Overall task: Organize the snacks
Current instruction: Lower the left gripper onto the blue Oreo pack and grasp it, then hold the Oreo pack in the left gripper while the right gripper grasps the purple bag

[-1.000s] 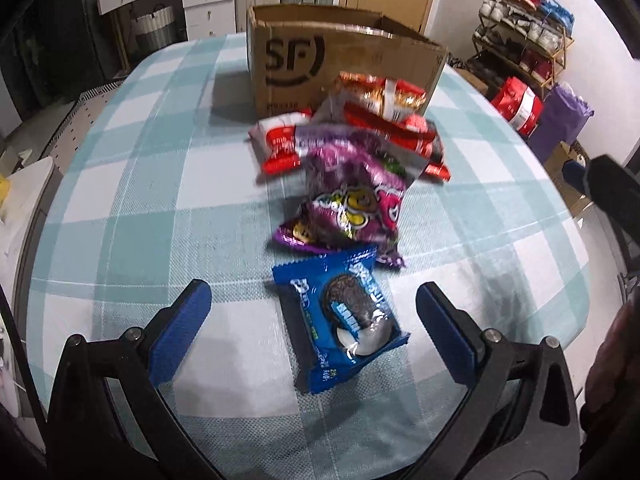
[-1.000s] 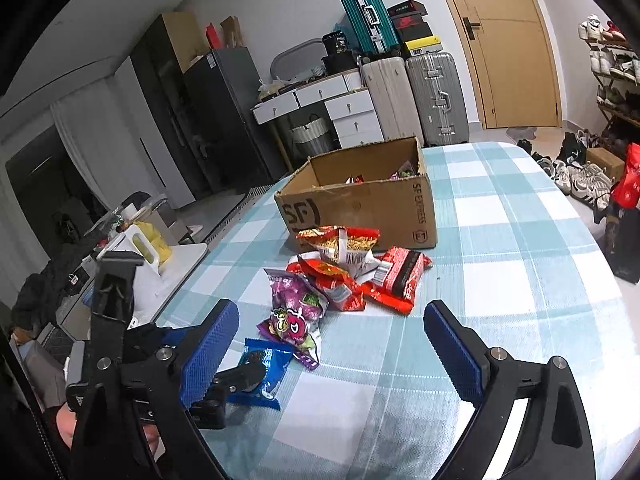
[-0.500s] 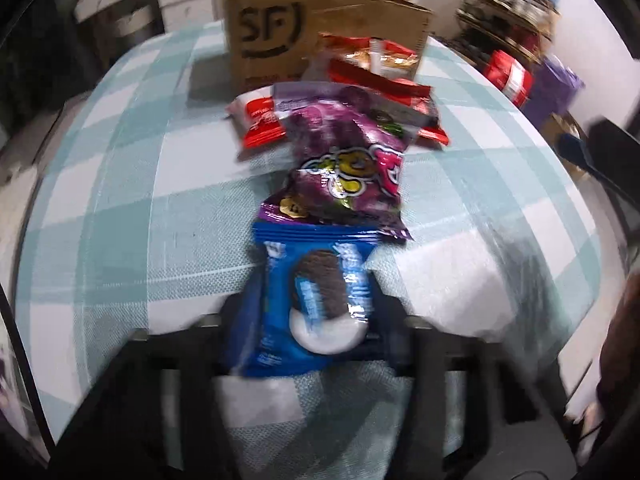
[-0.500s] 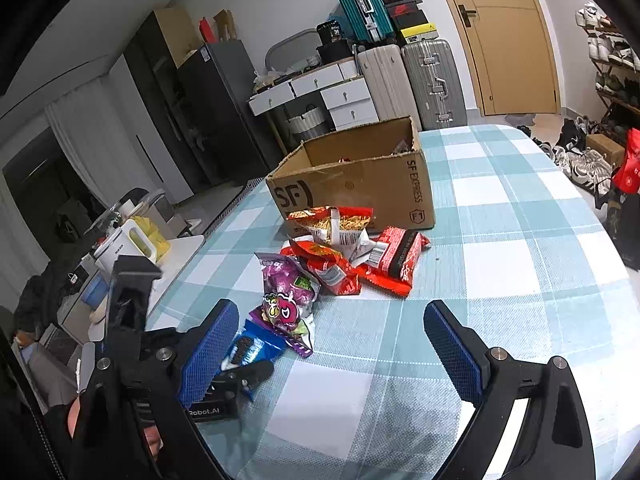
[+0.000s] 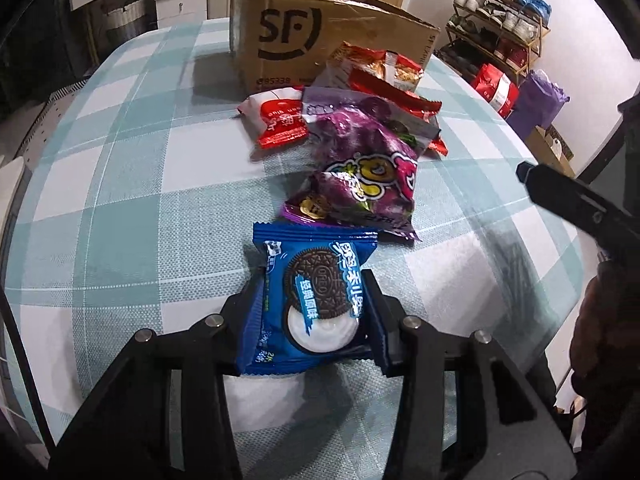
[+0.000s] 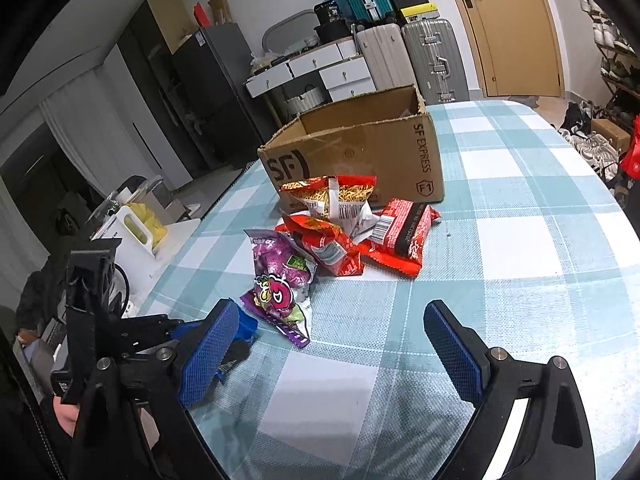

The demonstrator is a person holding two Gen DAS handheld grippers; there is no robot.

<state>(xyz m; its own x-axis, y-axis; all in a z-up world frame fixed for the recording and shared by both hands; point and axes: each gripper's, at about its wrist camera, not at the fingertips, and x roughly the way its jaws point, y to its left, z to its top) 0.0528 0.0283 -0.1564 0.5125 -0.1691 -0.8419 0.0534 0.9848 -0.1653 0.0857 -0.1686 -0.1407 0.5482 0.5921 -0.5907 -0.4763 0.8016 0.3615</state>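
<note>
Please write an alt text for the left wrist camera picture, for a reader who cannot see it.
The left gripper is shut on a blue Oreo packet above a table with a teal checked cloth. Behind the packet lie a purple candy bag and red snack bags, in front of an SF cardboard box.

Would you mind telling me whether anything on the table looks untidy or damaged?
The snack packets lie in a loose overlapping heap outside the cardboard box, whose top rim looks creased. Nothing appears spilled; the left gripper holds the blue cookie packet.
</note>
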